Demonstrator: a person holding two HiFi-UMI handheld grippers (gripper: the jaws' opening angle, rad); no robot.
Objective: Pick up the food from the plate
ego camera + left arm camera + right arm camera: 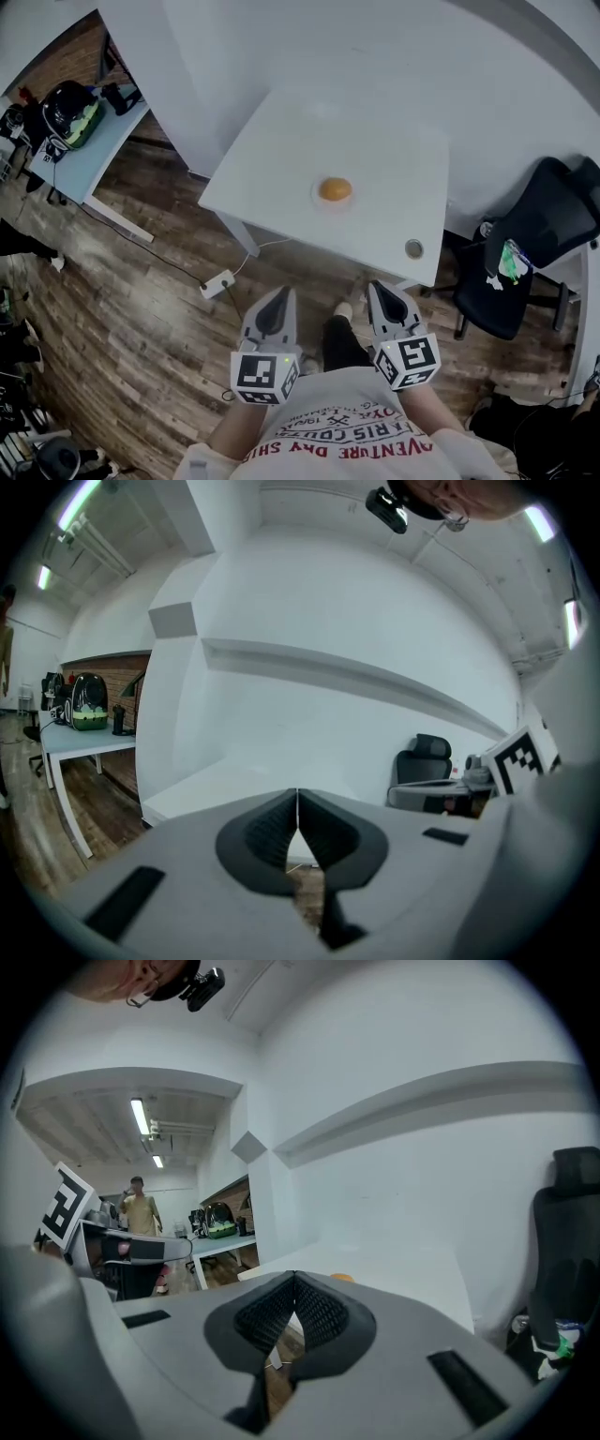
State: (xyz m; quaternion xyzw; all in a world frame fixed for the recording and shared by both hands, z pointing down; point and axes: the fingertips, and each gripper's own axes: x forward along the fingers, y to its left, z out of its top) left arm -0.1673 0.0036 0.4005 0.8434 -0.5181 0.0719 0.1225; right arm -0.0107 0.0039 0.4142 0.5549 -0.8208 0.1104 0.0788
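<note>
An orange, round piece of food (pixel 335 189) lies on a pale plate (pixel 318 200) near the middle of a white table (pixel 281 141). Both grippers hang over the wooden floor, short of the table's near edge and well apart from the food. My left gripper (pixel 282 292) is shut, its dark pads meeting at the tip (pixel 297 794) with nothing between them. My right gripper (pixel 379 284) is likewise shut and empty (pixel 294 1276). In the right gripper view a sliver of the food (pixel 343 1278) peeks over the jaws on the table (pixel 403 1274).
A small round grey object (pixel 413 248) sits at the table's near right corner. A black office chair (pixel 525 244) stands to the right, and a power strip (pixel 217 283) with cable lies on the floor. A second desk (pixel 80 159) with a bag is far left. A person (pixel 141 1209) stands in the distance.
</note>
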